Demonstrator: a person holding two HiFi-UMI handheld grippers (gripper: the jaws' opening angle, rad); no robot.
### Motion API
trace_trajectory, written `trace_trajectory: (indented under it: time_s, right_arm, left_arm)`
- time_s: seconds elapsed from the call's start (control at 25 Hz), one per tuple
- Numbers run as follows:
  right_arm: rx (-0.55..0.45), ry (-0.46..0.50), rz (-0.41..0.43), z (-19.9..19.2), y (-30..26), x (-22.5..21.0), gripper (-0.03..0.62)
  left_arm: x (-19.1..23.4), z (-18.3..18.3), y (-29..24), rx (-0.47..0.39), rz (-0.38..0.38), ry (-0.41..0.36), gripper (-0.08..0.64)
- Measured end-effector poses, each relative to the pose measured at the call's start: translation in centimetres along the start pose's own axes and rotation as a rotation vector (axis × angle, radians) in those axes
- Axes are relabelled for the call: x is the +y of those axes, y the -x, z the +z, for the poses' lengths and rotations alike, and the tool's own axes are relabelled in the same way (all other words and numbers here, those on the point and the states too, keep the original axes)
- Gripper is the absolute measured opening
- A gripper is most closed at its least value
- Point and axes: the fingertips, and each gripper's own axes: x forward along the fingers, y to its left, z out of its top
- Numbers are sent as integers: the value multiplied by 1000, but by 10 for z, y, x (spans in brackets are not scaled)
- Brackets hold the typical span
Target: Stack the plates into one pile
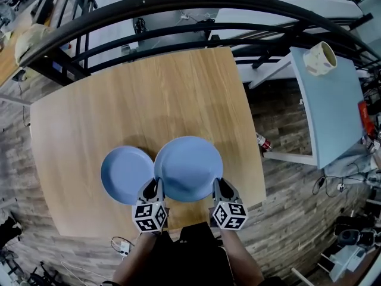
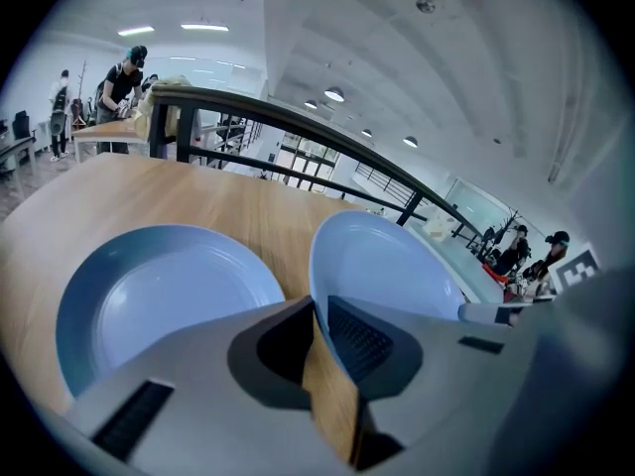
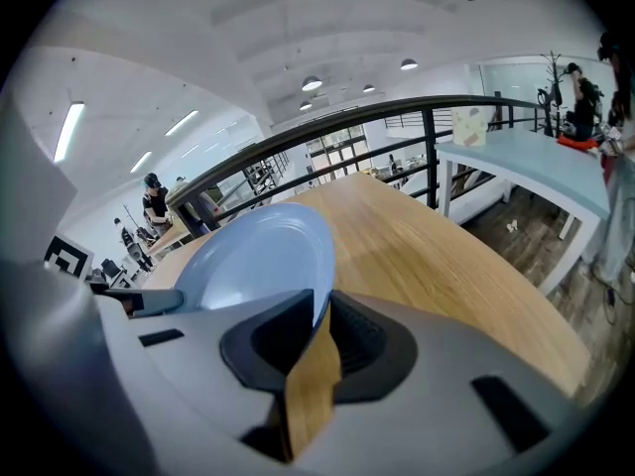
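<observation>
Two blue plates toward the near edge of the wooden table. The flat plate down on the wood, close to that near edge and left of its middle. The held plate clear of the table top, about at the middle of the same edge, with its left rim just over the right rim of the flat plate as seen in the head view.

The left gripper nearly closed, jaws pinched on the near-left rim of the held plate. The right gripper the same at the near-right rim, only a narrow gap, the thin rim pressed between the pads.

Beyond the far edge, a black railing. Past the right edge, well apart, a pale blue side table.
</observation>
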Motion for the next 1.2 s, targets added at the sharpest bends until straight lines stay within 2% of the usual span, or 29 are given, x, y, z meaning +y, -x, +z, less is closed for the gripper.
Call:
trace_trajectory:
  time_s: [0.36, 0.72, 1.2]
  right_arm:
    - [-21, 79, 78, 3, 6, 76, 67]
    - [-25, 136, 138, -10, 13, 152, 67]
    - [8, 159, 161, -47, -1, 208, 67]
  left_arm:
    - [52, 16, 59, -84, 52, 33, 60]
    - [110, 20, 114, -132, 101, 69, 60]
    - [171, 4, 143, -127, 135, 93, 61]
